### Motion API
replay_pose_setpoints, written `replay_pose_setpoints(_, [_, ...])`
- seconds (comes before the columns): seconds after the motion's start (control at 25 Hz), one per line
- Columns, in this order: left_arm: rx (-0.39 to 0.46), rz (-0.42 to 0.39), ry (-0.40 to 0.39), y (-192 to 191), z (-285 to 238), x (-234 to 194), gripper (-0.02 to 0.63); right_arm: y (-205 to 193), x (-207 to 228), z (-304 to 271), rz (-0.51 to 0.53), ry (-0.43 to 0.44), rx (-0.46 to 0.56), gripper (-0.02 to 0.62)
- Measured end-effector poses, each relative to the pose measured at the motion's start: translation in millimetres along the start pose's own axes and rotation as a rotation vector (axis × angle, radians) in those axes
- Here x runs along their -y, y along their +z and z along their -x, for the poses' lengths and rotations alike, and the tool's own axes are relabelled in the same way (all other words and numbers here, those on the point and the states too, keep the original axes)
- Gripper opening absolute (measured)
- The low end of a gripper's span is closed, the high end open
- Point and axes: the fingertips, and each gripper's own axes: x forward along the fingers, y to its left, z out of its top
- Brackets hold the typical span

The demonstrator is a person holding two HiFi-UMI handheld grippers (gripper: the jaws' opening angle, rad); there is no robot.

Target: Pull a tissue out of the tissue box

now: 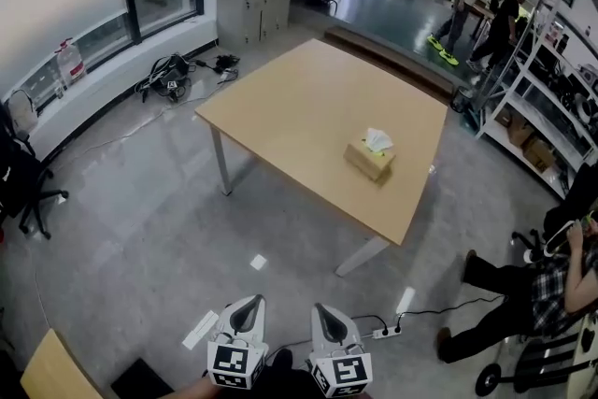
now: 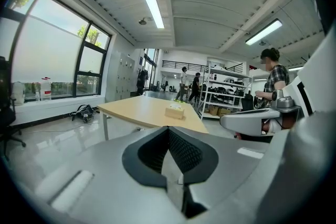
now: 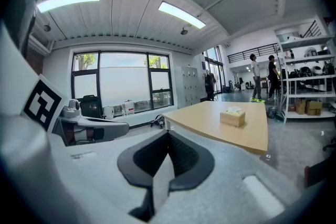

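On the light wooden square table, towards its right near edge, sits the tan cardboard tissue box, well apart from both grippers. Its long axis runs from far left to near right, roughly in line with the table's far right edge. A white tissue stands up out of its top. Near the bottom of the head view, the left gripper and the right gripper hang side by side over the grey floor. Both point forward towards the table and tip slightly down, with their marker cubes nearest the camera. Each gripper's own view shows its dark pads pressed together with nothing between them, and the box small and far off beyond the tips. The hands holding the grippers are cut off by the bottom edge, so their grip cannot be made out. The slot in the box top is too small to read in any view. A seated person in a checked shirt at the right is partly cut off by the frame.
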Motion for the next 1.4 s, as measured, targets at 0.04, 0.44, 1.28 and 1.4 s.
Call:
replay_pose_setpoints(0.04, [-0.002,-0.005,-0.007,-3,-2,-3,0.017,0,-1,-3,-0.001,-0.006,-0.007,-0.008])
replay_pose_setpoints(0.44, [-0.001,-0.029,-0.089,32,-49,-58,0.017,27,-4,-68,0.004,-0.118,-0.018,-0.008])
replay_pose_setpoints(1.28, [0.019,-0.044,-0.169,78,-92,-185,0.018,77,-57,-190,0.037,-0.193,0.024,-0.008])
replay_pose_setpoints(1.4, [0.011,-0.044,-0.157,66,-96,-198,0.018,79,-62,-203,0.05,-0.177,0.016,-0.008])
